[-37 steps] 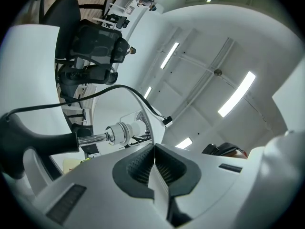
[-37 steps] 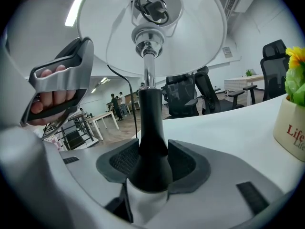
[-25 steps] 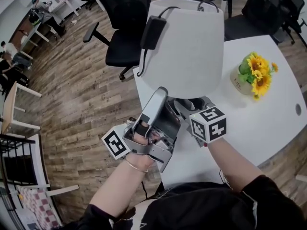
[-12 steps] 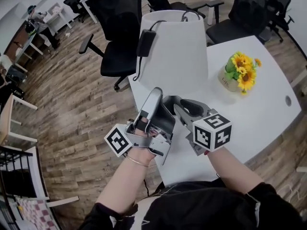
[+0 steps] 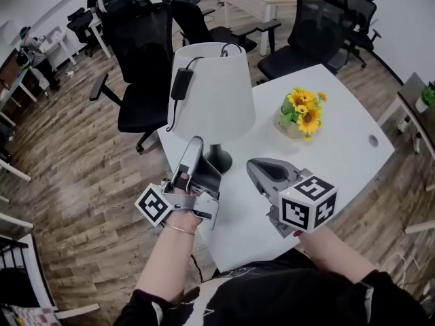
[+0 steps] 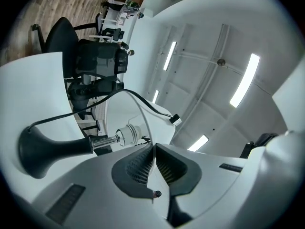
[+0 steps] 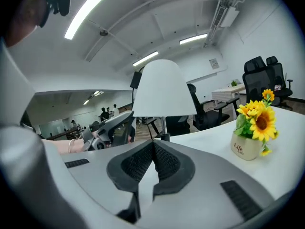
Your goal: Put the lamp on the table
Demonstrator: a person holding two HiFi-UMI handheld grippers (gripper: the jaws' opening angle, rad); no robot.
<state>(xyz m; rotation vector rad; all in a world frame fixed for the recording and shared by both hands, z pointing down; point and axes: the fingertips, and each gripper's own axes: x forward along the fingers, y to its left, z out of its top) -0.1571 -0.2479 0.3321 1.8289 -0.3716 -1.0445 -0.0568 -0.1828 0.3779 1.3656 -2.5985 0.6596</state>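
1. On the table [image 5: 340, 155], near its left edge, the lamp [image 5: 211, 94] stands upright with its base [image 5: 219, 160] flat on the white top. By my reading, only the letting go is left.
2. From base to shade [image 5: 224, 107] the lamp's long axis is vertical. A black adapter [image 5: 181, 85] hangs by its cord against the shade's left side.
3. Below the lamp's shade, the left gripper [image 5: 195, 143] points upward, and its jaws are pinched together on the thin lower rim. This is the nearer hand: the lamp lies straight ahead of it and above it, touching. I judge the coming move to be a release and a draw back toward the person. A sideways tug could rock the lamp.
4. To the lamp's right and nearer the person, the right gripper [image 5: 251, 163] is clear of the lamp. Its jaws have just been closing and now meet with nothing between them.
5. Right of the lamp, well apart from its base, a small pot [image 5: 291, 124] holds yellow flowers [image 5: 304, 107].
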